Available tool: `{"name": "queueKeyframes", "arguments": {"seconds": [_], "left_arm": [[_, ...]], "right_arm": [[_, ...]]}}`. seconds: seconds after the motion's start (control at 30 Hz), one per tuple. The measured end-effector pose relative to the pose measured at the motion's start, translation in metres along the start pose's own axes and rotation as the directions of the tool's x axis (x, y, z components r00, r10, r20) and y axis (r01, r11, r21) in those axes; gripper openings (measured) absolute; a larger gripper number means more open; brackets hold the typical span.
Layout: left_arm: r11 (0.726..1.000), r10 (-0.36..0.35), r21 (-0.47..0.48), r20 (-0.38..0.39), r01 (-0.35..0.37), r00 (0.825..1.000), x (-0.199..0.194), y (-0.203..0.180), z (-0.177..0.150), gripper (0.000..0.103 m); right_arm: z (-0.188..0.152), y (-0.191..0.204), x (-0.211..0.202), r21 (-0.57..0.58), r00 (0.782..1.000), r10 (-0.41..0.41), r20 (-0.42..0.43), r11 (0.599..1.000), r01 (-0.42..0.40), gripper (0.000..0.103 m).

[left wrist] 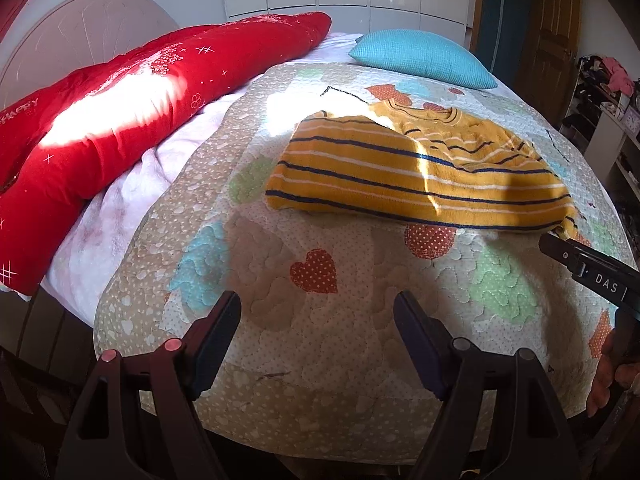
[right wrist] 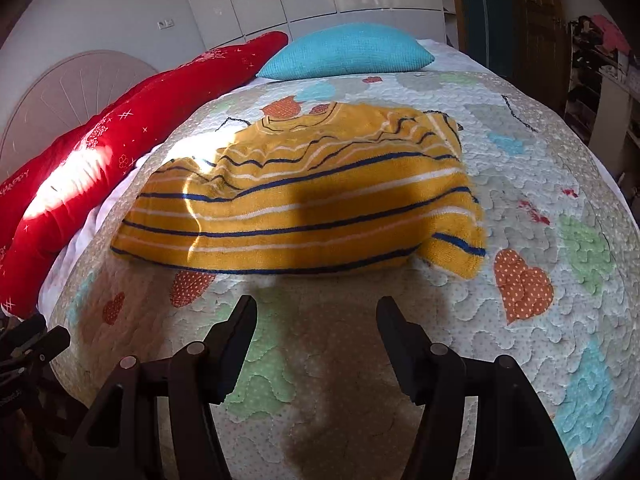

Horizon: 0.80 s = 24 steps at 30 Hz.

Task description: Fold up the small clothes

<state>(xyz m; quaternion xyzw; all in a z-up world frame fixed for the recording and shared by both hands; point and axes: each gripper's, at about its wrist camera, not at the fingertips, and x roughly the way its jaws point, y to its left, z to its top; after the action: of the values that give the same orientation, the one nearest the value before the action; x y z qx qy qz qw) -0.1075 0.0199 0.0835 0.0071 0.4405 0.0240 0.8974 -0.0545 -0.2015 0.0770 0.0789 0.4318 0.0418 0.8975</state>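
Note:
A small yellow sweater (left wrist: pixel 420 172) with blue and white stripes lies on the patterned quilt (left wrist: pixel 320 320), partly folded, with a sleeve folded over at its right side (right wrist: pixel 456 254). It fills the middle of the right wrist view (right wrist: pixel 304 200). My left gripper (left wrist: pixel 318 306) is open and empty, above the quilt short of the sweater's near hem. My right gripper (right wrist: pixel 316 310) is open and empty, just short of the hem. The right gripper's body shows at the right edge of the left wrist view (left wrist: pixel 592 272).
A long red cushion (left wrist: pixel 120 120) lies along the bed's left side by the headboard (left wrist: pixel 72 32). A turquoise pillow (left wrist: pixel 424 58) sits at the far end. Cluttered shelves (left wrist: pixel 608 100) and a wooden door (left wrist: pixel 548 32) stand to the right.

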Motion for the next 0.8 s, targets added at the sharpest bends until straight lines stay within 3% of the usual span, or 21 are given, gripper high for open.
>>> {"name": "queueKeyframes", "arguments": {"seconds": [0.8], "left_arm": [[1.0, 0.003, -0.019, -0.1, -0.005, 0.995, 0.032, 0.004, -0.006, 0.078]], "right_arm": [[-0.006, -0.008, 0.024, 0.013, 0.998, -0.023, -0.051, 1.0, 0.023, 0.07]]}}
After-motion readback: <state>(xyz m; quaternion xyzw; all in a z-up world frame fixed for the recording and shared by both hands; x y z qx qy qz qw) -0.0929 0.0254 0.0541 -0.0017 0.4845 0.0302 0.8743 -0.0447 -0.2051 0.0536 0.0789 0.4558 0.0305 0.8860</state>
